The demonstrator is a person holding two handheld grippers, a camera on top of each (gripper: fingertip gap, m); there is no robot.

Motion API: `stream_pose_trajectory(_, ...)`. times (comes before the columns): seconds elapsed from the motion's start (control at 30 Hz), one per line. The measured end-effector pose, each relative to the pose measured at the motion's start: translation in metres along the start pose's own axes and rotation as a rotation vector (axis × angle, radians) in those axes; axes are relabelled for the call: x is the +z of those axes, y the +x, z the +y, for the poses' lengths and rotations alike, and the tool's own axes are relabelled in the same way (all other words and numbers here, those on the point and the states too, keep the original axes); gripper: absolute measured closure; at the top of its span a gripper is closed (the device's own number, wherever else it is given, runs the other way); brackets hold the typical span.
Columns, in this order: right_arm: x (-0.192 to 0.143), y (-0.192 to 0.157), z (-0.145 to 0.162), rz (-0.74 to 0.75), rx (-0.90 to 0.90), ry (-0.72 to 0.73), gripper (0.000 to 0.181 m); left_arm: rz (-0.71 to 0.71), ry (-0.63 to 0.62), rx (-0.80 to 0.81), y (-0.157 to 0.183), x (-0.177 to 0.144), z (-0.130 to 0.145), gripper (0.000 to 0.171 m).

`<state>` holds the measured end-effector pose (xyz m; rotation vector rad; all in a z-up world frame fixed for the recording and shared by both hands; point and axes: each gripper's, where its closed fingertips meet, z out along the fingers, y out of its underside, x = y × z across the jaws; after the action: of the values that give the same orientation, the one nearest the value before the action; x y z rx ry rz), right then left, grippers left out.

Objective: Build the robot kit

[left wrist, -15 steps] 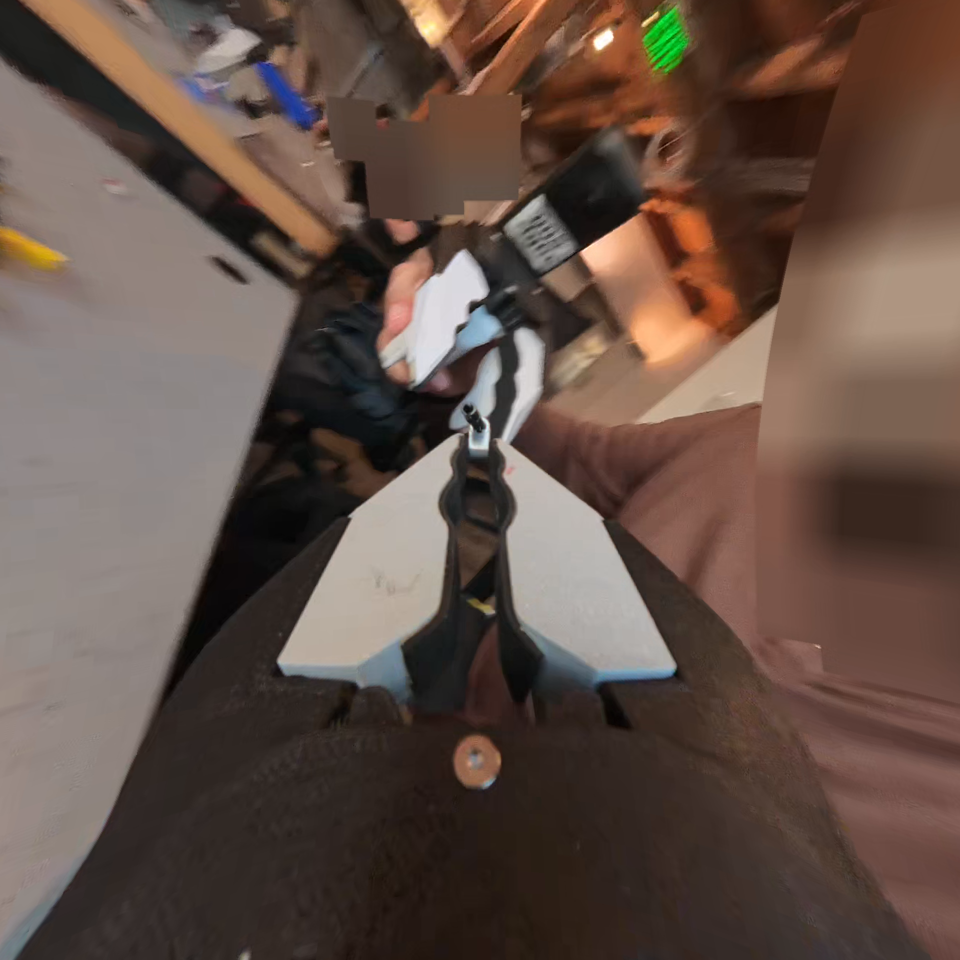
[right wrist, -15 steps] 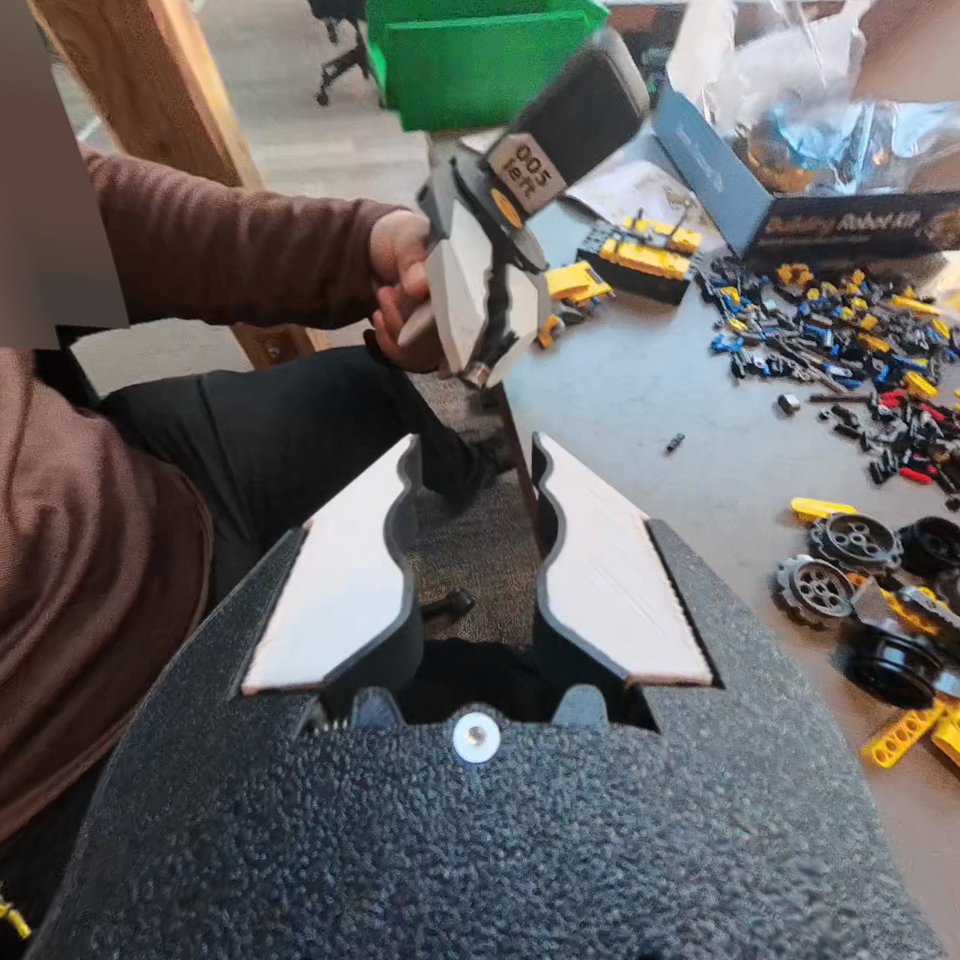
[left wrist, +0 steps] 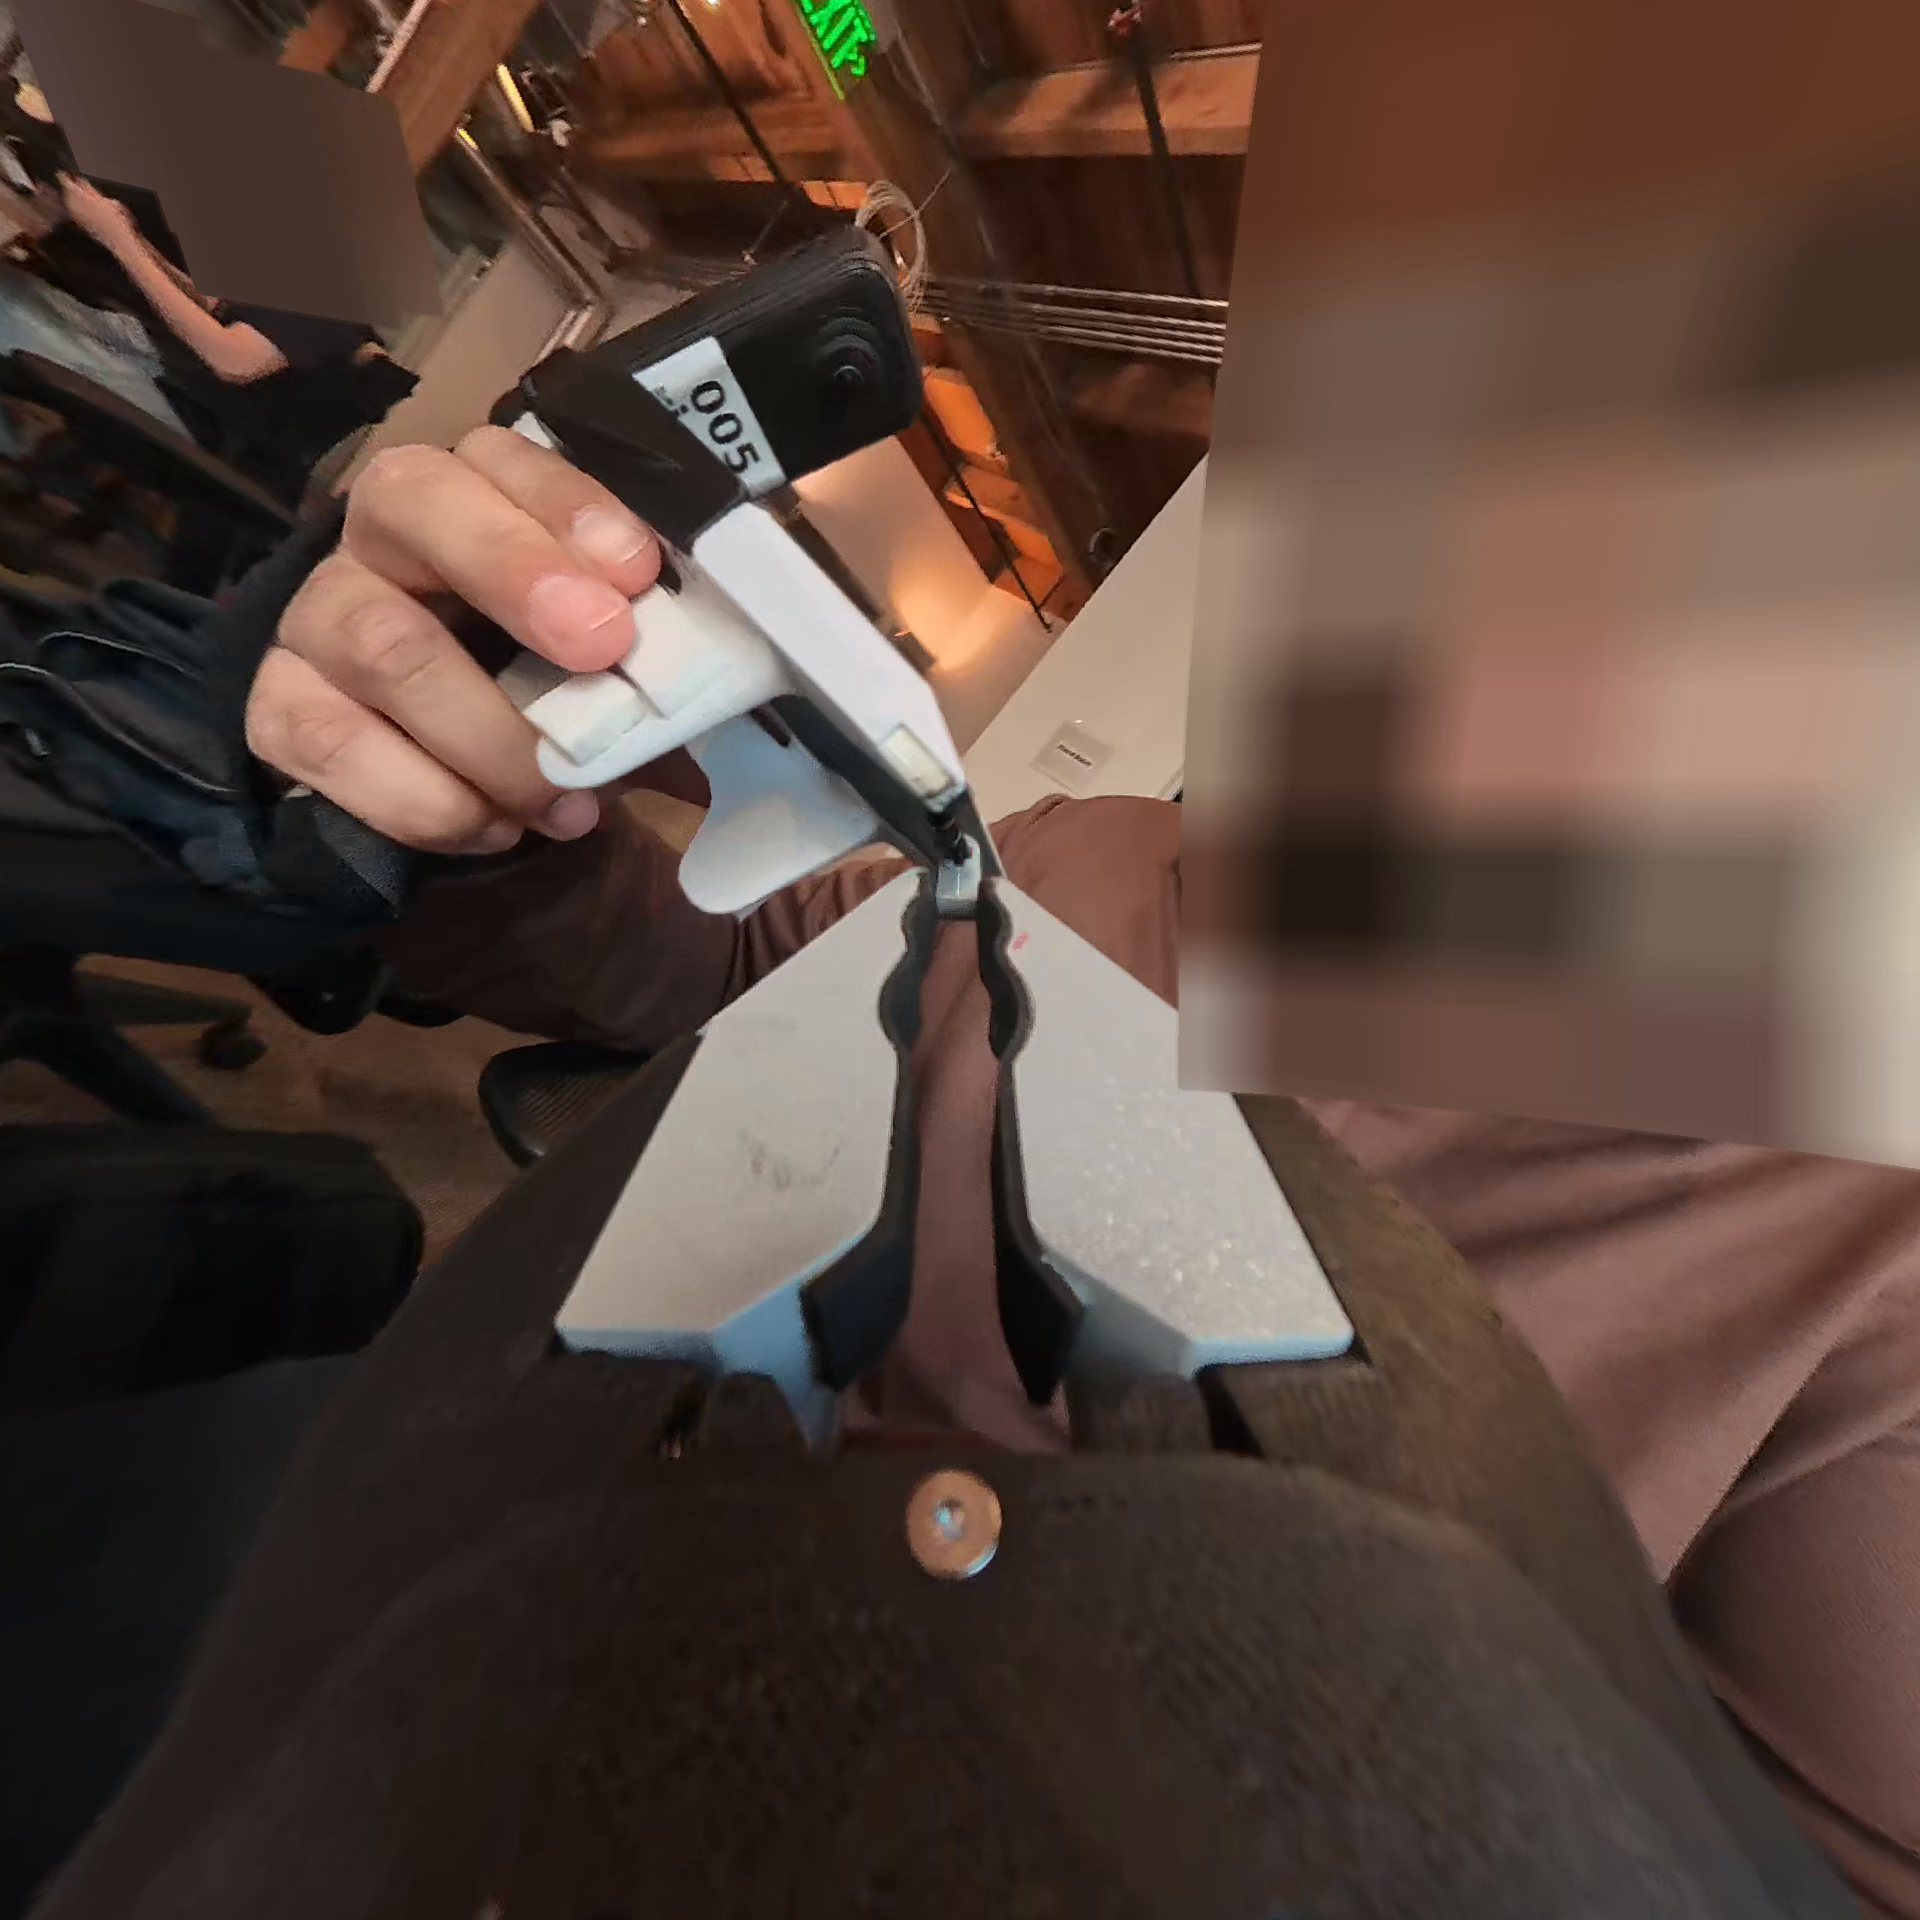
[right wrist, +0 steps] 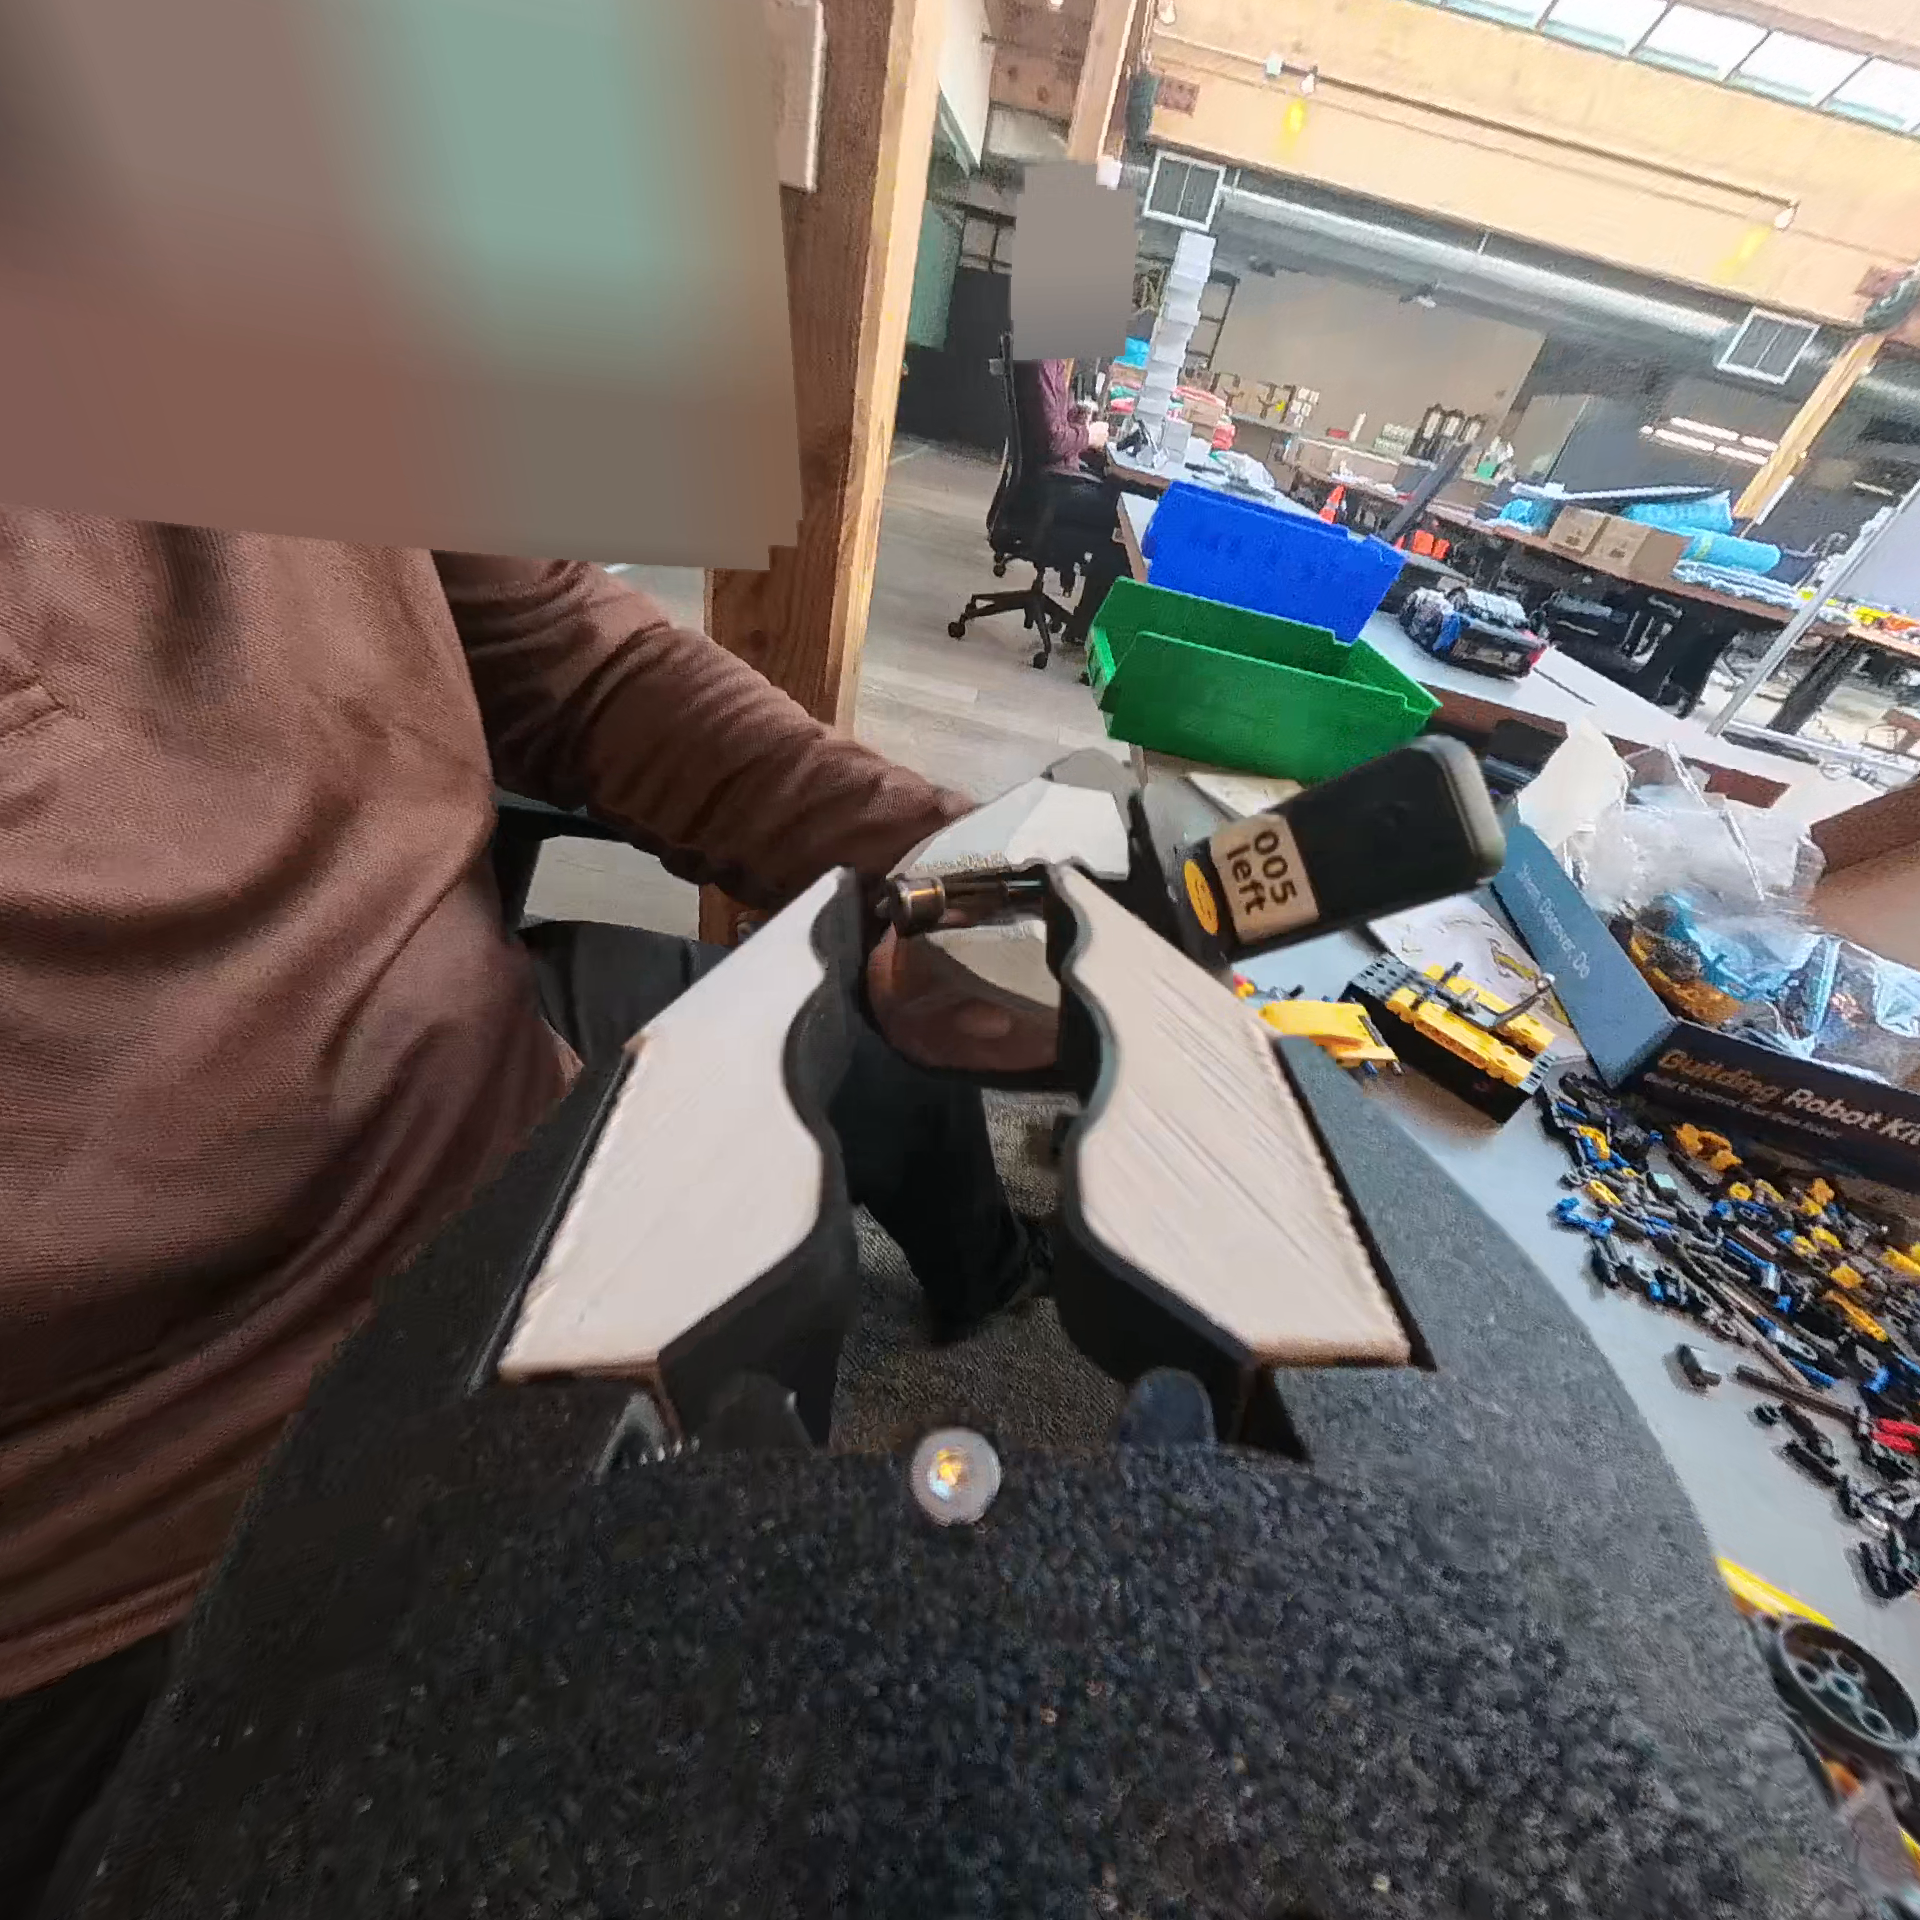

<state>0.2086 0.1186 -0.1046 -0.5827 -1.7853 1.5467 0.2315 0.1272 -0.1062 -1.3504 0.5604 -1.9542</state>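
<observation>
**Small grey piece (left wrist: 954,894) with black pin: held in mid-air between both tools**

Left gripper (left wrist: 954,906) has its jaws clamped on the piece at the very tips. Right gripper (right wrist: 951,894) has its jaws part-way apart, with the pin lying across the gap; I can't tell whether they grip it. The hold looks tiny, so the tips should stay square and steady. Loose parts (right wrist: 1714,1226) lie on the table (right wrist: 1434,1226) to the right.

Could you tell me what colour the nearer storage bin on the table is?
The nearer bin is green; right wrist view shows it best.

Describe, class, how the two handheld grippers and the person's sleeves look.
Each gripper, left and right, has a rough black body, pale wedge fingers edged with wavy black pads, and a silver screw. Each carries a black camera block with a white label. The sleeves are brown knit.
</observation>
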Motion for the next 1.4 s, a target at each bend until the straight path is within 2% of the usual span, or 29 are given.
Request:
stream_pose_trajectory(0.27,-0.007,-0.011,-0.009,-0.054,0.044,0.043,0.15,0.111,0.039,0.015,0.013,0.013,0.004,0.166)
stream_pose_trajectory(0.37,-0.004,-0.015,-0.009,-0.088,0.06,0.036,0.145,0.12,0.034,0.016,0.014,0.017,0.005,0.166)
stream_pose_trajectory(0.5,-0.002,-0.017,-0.009,-0.093,0.036,0.033,0.154,0.138,0.029,0.028,0.018,0.019,0.006,0.167)
stream_pose_trajectory(0.73,0.0,-0.017,-0.012,-0.11,0.073,0.073,0.156,0.146,0.045,0.044,0.02,0.019,0.006,0.167)
stream_pose_trajectory(0.83,-0.001,-0.013,-0.015,-0.084,0.066,0.101,0.154,0.124,0.078,0.069,0.021,0.019,0.001,0.166)
stream_pose_trajectory(0.9,-0.002,-0.01,-0.018,-0.059,0.052,0.103,0.16,0.115,0.102,0.08,0.023,0.02,-0.002,0.166)
stream_pose_trajectory(1.07,0.008,-0.022,-0.031,-0.08,0.02,0.088,0.16,0.175,0.088,0.125,0.042,0.025,0.001,0.167)
stream_pose_trajectory(1.17,0.007,-0.025,-0.034,-0.048,-0.078,0.038,0.16,0.131,0.077,0.132,0.045,0.029,0.003,0.167)
stream_pose_trajectory(1.3,0.007,-0.015,-0.016,0.032,-0.16,-0.072,0.16,-0.004,0.077,0.145,0.03,0.017,0.005,0.166)
stream_pose_trajectory(1.33,0.006,-0.01,-0.008,0.047,-0.153,-0.103,0.159,-0.072,0.071,0.16,0.022,0.012,0.005,0.166)
stream_pose_trajectory(1.4,0.0,0.015,0.019,0.128,-0.106,-0.169,0.157,-0.297,0.078,0.18,-0.006,-0.011,-0.004,0.166)
